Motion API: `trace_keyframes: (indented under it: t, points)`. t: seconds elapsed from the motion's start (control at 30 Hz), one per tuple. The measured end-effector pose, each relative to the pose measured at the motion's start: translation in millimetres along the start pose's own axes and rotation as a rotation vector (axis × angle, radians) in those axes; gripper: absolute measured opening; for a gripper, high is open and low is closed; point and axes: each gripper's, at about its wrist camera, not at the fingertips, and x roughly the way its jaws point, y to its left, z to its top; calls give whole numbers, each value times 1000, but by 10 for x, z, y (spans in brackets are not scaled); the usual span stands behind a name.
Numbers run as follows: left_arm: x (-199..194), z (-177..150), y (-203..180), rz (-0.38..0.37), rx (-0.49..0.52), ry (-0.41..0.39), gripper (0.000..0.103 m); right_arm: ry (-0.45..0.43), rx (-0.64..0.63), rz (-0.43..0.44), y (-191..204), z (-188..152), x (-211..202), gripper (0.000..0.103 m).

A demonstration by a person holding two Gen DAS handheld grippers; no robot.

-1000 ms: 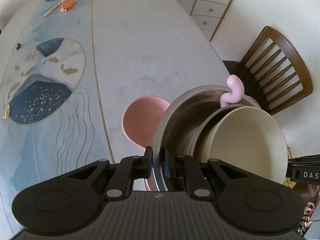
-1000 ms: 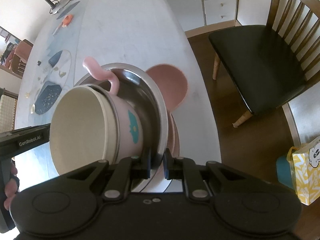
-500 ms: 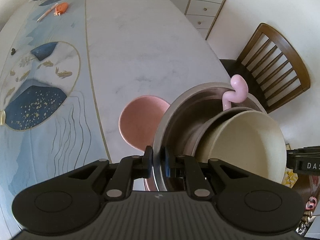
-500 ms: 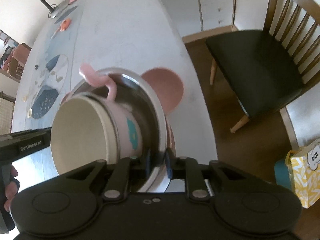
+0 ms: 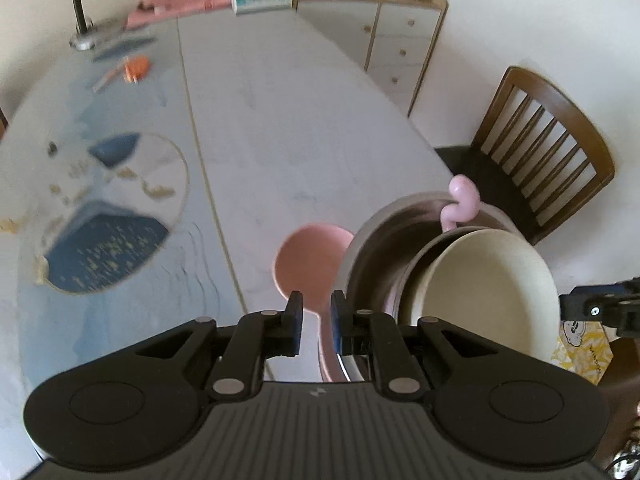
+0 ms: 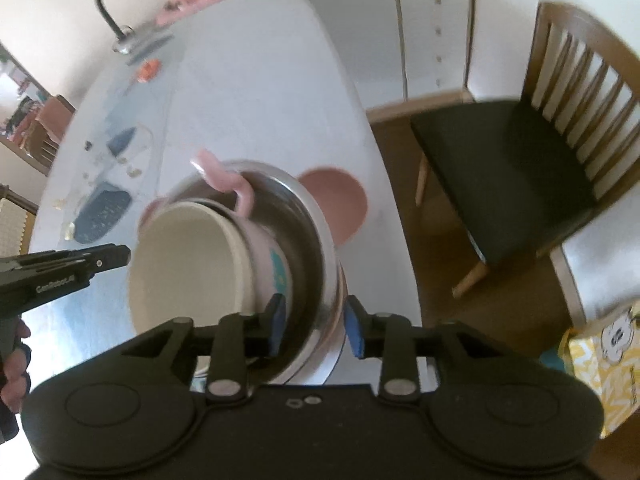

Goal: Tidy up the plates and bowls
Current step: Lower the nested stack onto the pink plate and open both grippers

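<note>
Left tongs [image 5: 316,320], seen from the left wrist camera, stand slightly apart with nothing clamped; the rim of the round stainless-steel bowl [image 5: 372,248] lies just beside the right-hand finger. That steel bowl sits at the right edge of the pale marble-patterned oval table [image 5: 280,120], on a flat pink plastic plate [image 5: 308,256]. Inside it leans a pink plastic cup with a curly handle [image 5: 460,200], and a cream round bowl [image 5: 488,292] is nested in the cup. A brown slatted wooden chair [image 5: 548,148] stands beyond the right edge.

From the right wrist camera, the right tongs [image 6: 314,326] stand apart, straddling the steel bowl's [image 6: 320,240] near rim without pressing it. The cream bowl [image 6: 188,268] tilts toward the left tongs [image 6: 120,256], which sit just beside it.
</note>
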Motion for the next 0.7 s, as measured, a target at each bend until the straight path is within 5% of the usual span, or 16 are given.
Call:
trace_keyframes:
  t: [0.23, 0.7]
  points:
    - [-461, -106, 37, -28, 7, -123, 53, -178, -82, -23, 252, -236, -393, 60]
    - [-1085, -573, 123, -37, 0, -220, 76, -397, -85, 12, 648, -764, -895, 95]
